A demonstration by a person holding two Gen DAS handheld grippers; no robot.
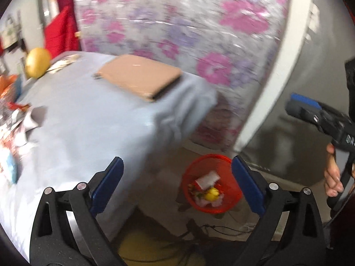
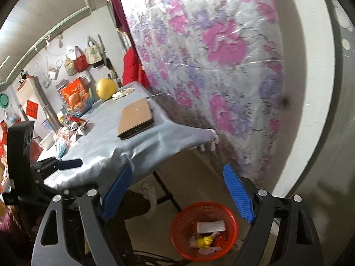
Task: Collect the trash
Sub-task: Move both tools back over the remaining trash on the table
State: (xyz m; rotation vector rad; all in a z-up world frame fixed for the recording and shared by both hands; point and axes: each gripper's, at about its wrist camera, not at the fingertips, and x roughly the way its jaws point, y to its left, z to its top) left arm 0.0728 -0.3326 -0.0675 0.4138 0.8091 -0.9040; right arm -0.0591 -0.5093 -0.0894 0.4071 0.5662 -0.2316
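Observation:
A red mesh basket (image 1: 195, 201) stands on the floor beside the table and holds a white paper (image 1: 207, 179), a yellow item (image 1: 212, 194) and other scraps. My left gripper (image 1: 177, 186) hangs above it, open, with nothing between its blue pads. My right gripper (image 2: 177, 192) is open and empty too, over the same basket (image 2: 179, 239), where the white paper (image 2: 210, 226) shows. Crumpled wrappers (image 2: 73, 126) lie at the table's left side. At the right edge of the left wrist view, a hand holds the right gripper's body (image 1: 321, 119).
The table wears a light blue cloth (image 2: 111, 141) that hangs over its edge. A flat brown box (image 2: 135, 117) and a yellow ball (image 2: 106, 88) sit on it. A flowered, plastic-wrapped mattress (image 2: 210, 66) leans behind. Cables (image 1: 221, 228) lie on the floor.

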